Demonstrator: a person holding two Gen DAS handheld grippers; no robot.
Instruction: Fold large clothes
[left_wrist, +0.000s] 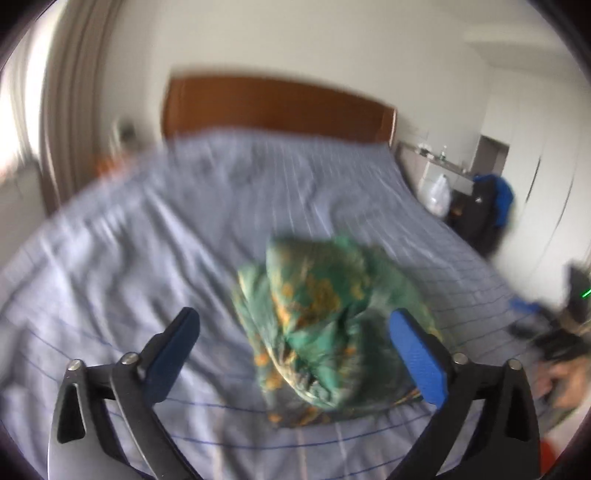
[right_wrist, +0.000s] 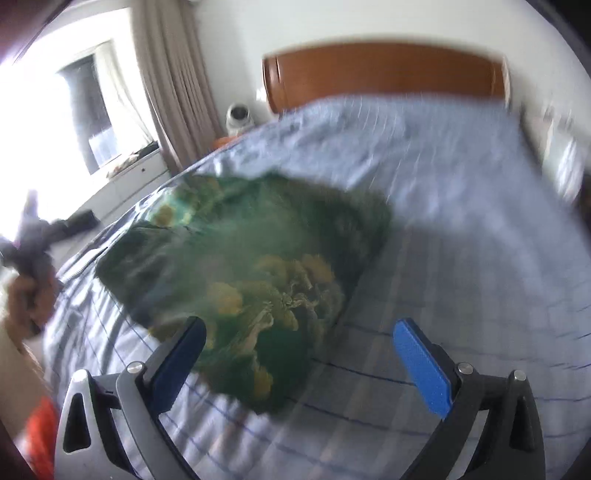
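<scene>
My left gripper (left_wrist: 295, 339) has its jaws spread wide and released, two flat blue rubbery pads (left_wrist: 417, 354) on black hinged arms, nothing pinched between them. Right gripper (right_wrist: 299, 350), same story: jaws apart, holding nothing, blue textured pads (right_wrist: 421, 365) on grey and black arms. Between and just beyond the left jaws sits the one garment (left_wrist: 325, 321), a crumpled heap of thin green fabric with orange and yellow floral print, bunched into a rounded mound with deep creases; its near edge reaches down between the pads, though I can't tell whether cloth touches the right-hand pad. From the right wrist view the same garment (right_wrist: 243, 258) spreads wider and flatter, blurred, lying ahead of the jaws and shifted toward the left pad, whose tip overlaps its near edge. It lies on the bed (left_wrist: 129, 258), one wide mattress under a pale blue-grey sheet with thin darker blue lines in a grid, softly wrinkled. Behind that, one curved wooden headboard (left_wrist: 277, 107), smooth and reddish brown, against a plain white wall. In the right wrist view, pleated beige curtains (right_wrist: 166, 85) hang beside one bright window (right_wrist: 77, 96), and a small white rounded object (right_wrist: 239, 116) sits by the bed's corner. In the left wrist view, a white plastic bag (left_wrist: 439, 194) and something blue draped on a dark shape (left_wrist: 495, 206) stand off the bed's far side.
</scene>
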